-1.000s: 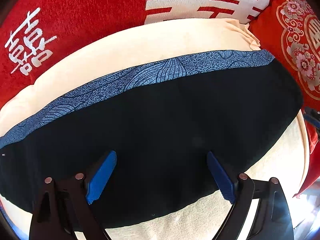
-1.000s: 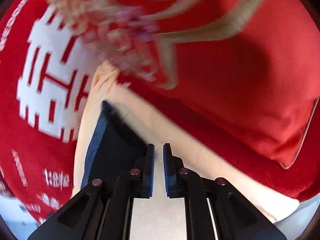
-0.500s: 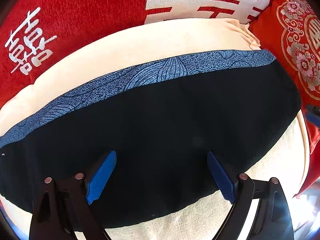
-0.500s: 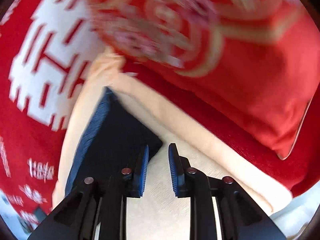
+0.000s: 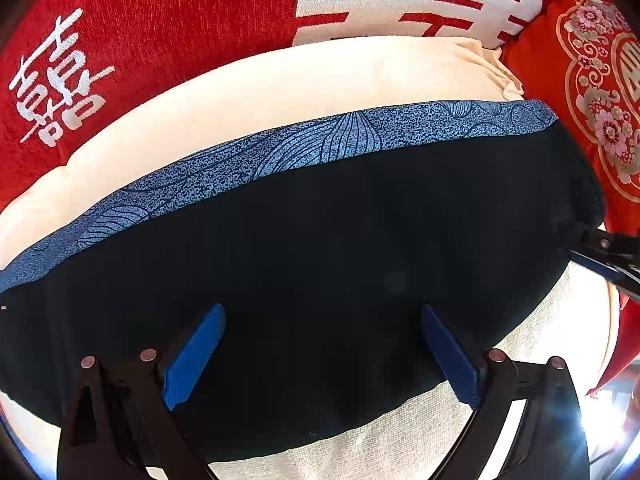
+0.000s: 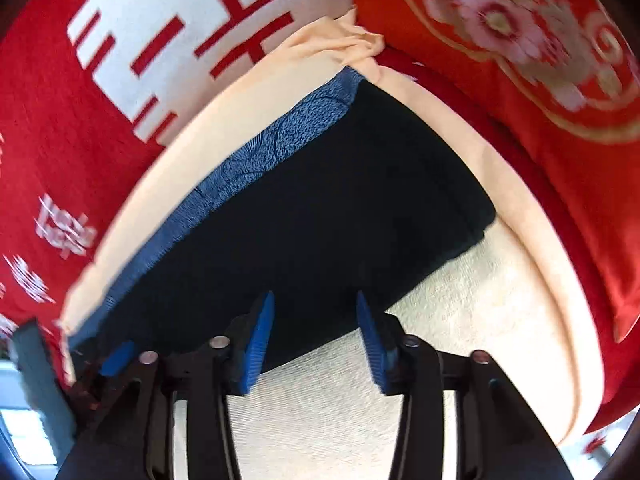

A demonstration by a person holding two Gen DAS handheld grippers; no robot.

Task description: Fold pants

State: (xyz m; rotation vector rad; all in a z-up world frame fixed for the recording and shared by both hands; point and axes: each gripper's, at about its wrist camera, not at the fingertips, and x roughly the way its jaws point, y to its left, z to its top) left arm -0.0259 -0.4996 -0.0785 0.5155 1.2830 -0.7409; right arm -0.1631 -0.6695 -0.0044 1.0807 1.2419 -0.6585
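Observation:
The pants (image 5: 340, 248) are black with a blue patterned band (image 5: 320, 144) along the far edge. They lie folded flat on a cream cushion (image 5: 280, 80). My left gripper (image 5: 322, 332) is open, its blue pads spread wide just above the near part of the pants. My right gripper (image 6: 315, 316) is open and empty above the near edge of the pants (image 6: 320, 208). It also shows in the left wrist view (image 5: 608, 260) at the right end of the pants. The left gripper's pad (image 6: 116, 354) shows at the lower left of the right wrist view.
A red blanket with white characters (image 5: 160, 20) lies behind the cushion. A red embroidered pillow (image 5: 600, 92) sits at the right, close to the pants' end. The pale textured cushion top (image 6: 440, 320) shows in front of the pants.
My right gripper has opened from nearly shut and pulled back and up, so much more of the pants shows. The left gripper and the pants have not moved.

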